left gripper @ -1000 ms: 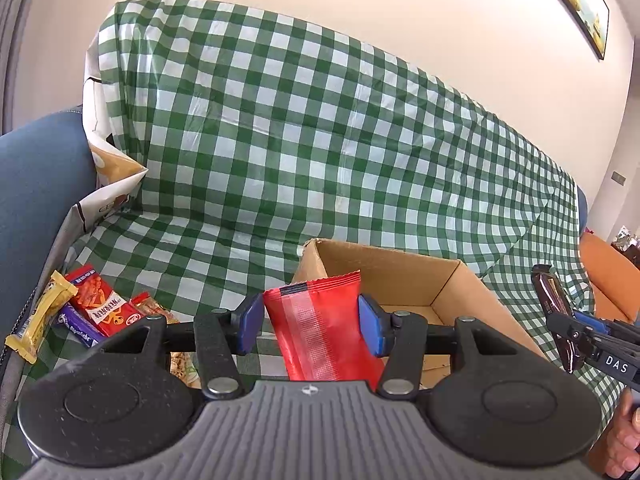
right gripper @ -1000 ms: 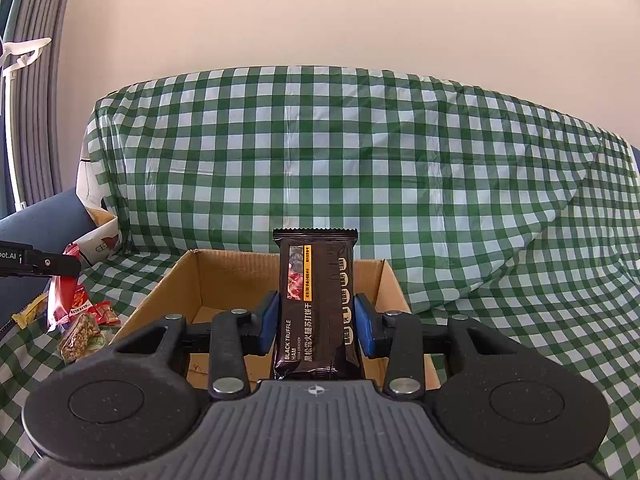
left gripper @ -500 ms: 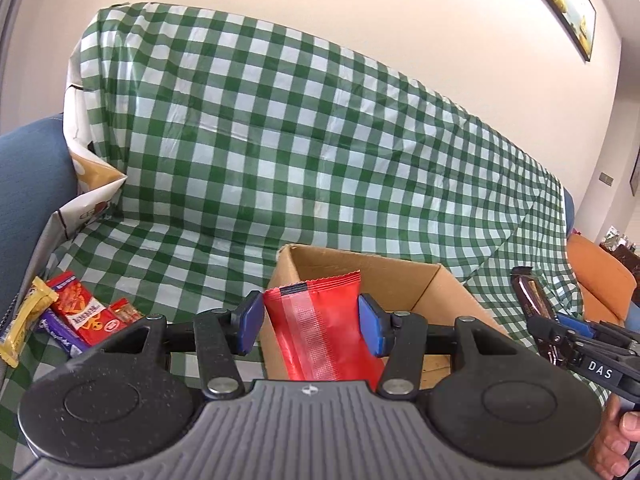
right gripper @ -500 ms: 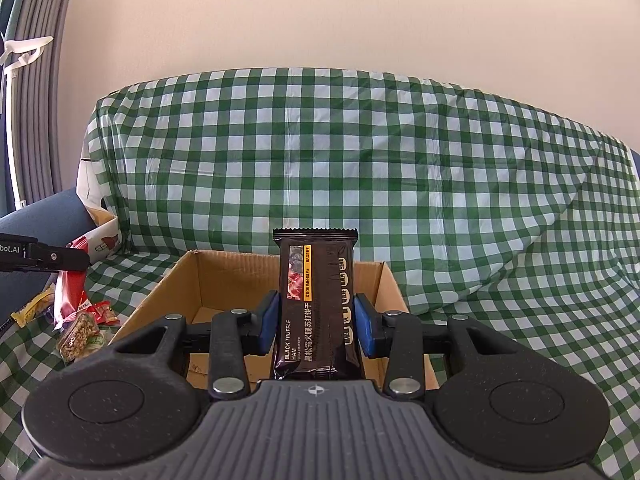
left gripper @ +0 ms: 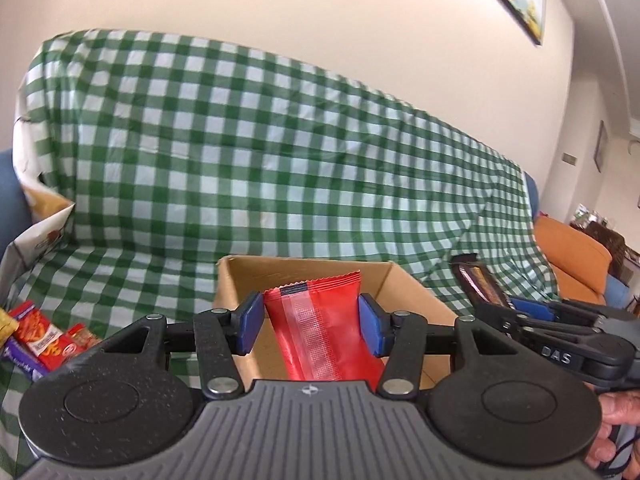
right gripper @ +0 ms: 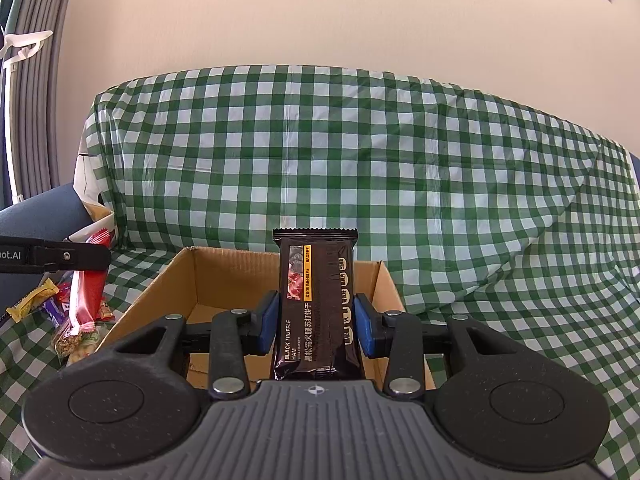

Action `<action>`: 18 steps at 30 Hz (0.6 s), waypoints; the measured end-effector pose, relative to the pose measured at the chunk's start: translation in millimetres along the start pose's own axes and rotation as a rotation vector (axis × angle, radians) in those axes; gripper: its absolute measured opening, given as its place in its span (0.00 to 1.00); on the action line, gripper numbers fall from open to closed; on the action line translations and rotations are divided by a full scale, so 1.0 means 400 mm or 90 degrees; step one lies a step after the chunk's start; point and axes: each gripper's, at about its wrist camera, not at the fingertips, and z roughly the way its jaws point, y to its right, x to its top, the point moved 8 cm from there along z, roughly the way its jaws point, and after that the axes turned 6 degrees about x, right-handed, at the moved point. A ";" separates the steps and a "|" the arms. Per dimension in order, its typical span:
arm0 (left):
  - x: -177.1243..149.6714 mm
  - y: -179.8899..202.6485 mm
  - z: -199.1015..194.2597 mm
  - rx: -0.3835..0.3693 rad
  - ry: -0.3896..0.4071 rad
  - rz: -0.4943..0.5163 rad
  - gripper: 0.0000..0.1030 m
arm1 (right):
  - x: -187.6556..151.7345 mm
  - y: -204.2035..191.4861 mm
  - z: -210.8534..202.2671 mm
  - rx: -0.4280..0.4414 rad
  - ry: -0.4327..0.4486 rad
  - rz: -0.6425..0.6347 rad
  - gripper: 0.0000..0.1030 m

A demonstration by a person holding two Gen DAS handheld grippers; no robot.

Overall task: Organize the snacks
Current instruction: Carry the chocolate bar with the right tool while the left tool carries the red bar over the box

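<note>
My left gripper (left gripper: 311, 326) is shut on a red snack packet (left gripper: 320, 320), held upright over the near side of an open cardboard box (left gripper: 404, 292). My right gripper (right gripper: 315, 320) is shut on a black cracker packet (right gripper: 316, 300) that also stands upright, above the same cardboard box (right gripper: 168, 284). In the left wrist view the right gripper (left gripper: 520, 312) shows at the right with the black packet (left gripper: 478, 284). In the right wrist view the left gripper's finger (right gripper: 76, 258) and its red packet (right gripper: 86, 292) show at the left.
A pile of loose snacks (left gripper: 36, 336) lies on the green checked cloth (left gripper: 240, 160) left of the box; the same pile of snacks (right gripper: 60, 312) shows in the right wrist view. A paper bag (left gripper: 32, 228) stands at the far left. An orange seat (left gripper: 572, 256) is at the right. A person's fingers (left gripper: 616, 412) hold the right gripper.
My left gripper has carried the red packet to the right, so the box now sits straight ahead of it and the snack pile has slid to the frame's left edge. The right gripper has not moved.
</note>
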 end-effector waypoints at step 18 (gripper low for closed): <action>-0.036 0.113 0.007 -0.064 0.007 0.063 0.54 | 0.000 0.018 0.011 -0.008 -0.001 -0.008 0.40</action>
